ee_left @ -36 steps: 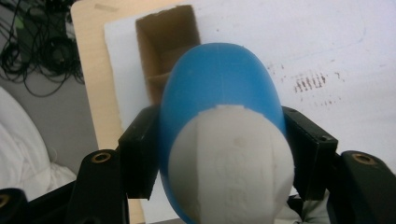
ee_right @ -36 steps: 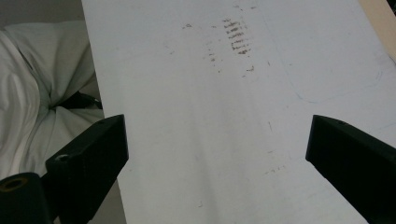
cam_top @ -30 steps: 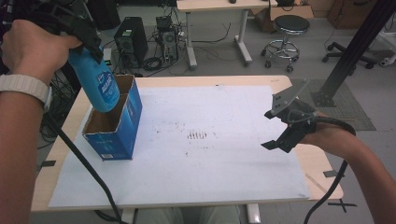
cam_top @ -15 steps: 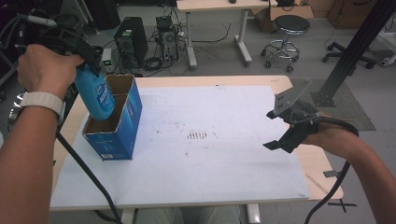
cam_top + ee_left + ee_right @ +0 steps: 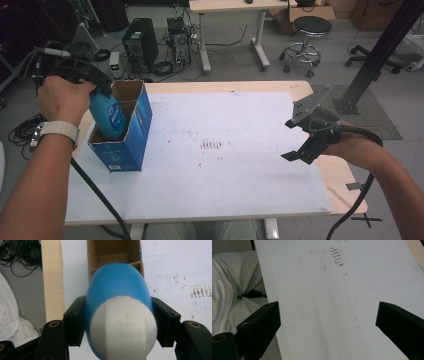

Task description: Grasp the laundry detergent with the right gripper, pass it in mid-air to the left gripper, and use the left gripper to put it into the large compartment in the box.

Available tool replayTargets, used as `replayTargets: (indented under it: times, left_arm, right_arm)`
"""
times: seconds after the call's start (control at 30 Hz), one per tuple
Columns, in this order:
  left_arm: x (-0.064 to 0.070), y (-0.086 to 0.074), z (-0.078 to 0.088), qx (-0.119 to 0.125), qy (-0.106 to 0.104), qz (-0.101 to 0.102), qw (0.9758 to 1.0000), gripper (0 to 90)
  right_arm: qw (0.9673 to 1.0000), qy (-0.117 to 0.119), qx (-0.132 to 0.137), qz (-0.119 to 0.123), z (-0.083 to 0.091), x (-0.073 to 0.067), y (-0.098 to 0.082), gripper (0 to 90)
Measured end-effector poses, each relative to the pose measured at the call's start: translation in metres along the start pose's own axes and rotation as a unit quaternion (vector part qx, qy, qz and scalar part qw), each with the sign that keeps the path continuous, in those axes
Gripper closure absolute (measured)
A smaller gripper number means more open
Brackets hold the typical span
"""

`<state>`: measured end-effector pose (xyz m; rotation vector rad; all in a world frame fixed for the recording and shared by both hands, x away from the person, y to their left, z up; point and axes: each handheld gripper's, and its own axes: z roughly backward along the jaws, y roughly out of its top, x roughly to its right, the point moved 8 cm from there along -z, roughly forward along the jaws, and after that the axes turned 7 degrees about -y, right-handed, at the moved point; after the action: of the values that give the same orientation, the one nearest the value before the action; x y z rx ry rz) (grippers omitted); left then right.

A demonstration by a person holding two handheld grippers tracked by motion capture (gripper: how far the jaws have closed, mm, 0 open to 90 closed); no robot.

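Observation:
A blue bottle (image 5: 111,116) with a white cap (image 5: 123,326) hangs partly inside an open blue cardboard box (image 5: 131,135) at the table's left. My left gripper (image 5: 95,85) is shut on the bottle's upper end, above the box's mouth. In the left gripper view both black jaws press the bottle's sides, and the box's brown inside (image 5: 112,255) with a cardboard divider shows beyond the bottle (image 5: 117,285). My right gripper (image 5: 300,140) hovers open over the table's right side, with nothing between its jaws (image 5: 328,322).
A white sheet (image 5: 210,150) with dark smudges (image 5: 211,145) covers the wooden table (image 5: 345,180). Beyond the table stand a computer tower (image 5: 140,45), a stool (image 5: 310,27) and a second desk. A black post (image 5: 380,50) rises at the right.
My left gripper has come down with the blue bottle, whose lower end now sits inside the box. The right gripper has stayed where it was.

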<state>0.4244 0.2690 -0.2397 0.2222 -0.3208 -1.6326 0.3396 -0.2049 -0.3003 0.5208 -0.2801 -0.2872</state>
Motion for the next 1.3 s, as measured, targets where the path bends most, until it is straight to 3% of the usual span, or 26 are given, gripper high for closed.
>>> replayTargets:
  times: [0.27,0.5,1.3]
  left_arm:
    - [-0.002,-0.008,-0.030,0.004,0.005,-0.006,1.0000,38.1]
    - [-0.002,-0.016,-0.056,-0.001,-0.005,-0.005,1.0000,38.1]
    - [0.001,-0.031,-0.104,-0.019,0.005,-0.013,0.9997,38.0]
  right_arm:
    - [1.0000,0.000,-0.003,0.000,-0.001,0.000,0.000,5.8]
    - [1.0000,0.002,-0.005,-0.002,-0.003,-0.001,0.001,5.8]
    - [1.0000,0.000,-0.005,-0.006,-0.002,-0.001,-0.002,5.9]
